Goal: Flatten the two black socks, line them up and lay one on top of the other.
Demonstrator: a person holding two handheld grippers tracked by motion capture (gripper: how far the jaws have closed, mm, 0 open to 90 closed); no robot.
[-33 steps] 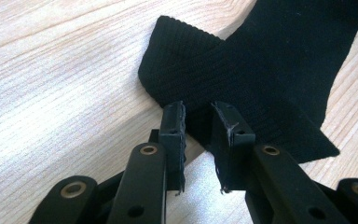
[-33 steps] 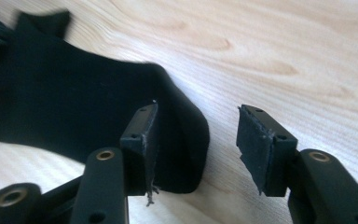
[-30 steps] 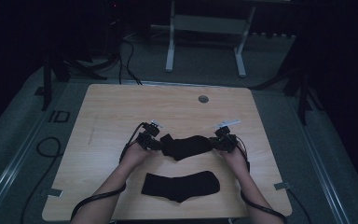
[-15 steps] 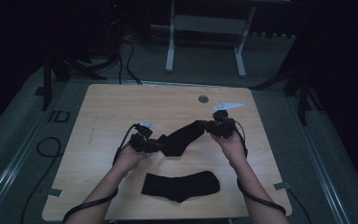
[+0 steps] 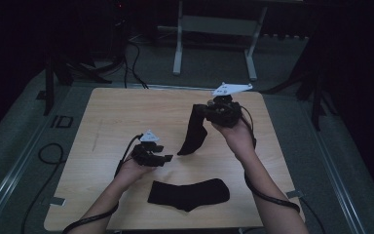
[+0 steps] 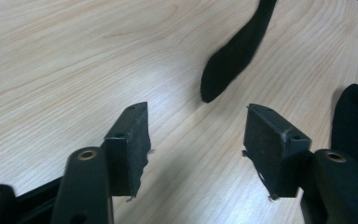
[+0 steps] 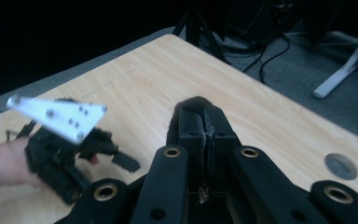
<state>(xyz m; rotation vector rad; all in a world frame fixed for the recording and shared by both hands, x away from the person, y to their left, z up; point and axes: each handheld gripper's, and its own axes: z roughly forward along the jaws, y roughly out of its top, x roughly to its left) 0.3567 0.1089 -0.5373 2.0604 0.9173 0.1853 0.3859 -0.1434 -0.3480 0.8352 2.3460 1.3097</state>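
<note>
My right gripper [image 5: 208, 113] is raised over the right half of the wooden table [image 5: 107, 117], shut on one end of a black sock [image 5: 195, 134]. The sock hangs down with its toe near the tabletop. In the right gripper view the jaws are pressed together on the bunched fabric [image 7: 193, 103]. My left gripper [image 5: 164, 158] sits low, left of the hanging sock. Its jaws have just been opening, with bare wood between them [image 6: 196, 135]; the sock's toe [image 6: 235, 53] dangles ahead. A second black sock [image 5: 189, 193] lies flat near the front edge.
A round hole [image 7: 340, 165] sits in the table's far right part. Beyond the far edge stand a metal frame [image 5: 214, 29] and cables [image 5: 136, 53] on the grey floor. The flat sock's edge [image 6: 354, 121] lies just right of my left jaws.
My right gripper has risen, lifting the sock off the table by one end. My left gripper has let go of the other end, opened and drawn back a little.
</note>
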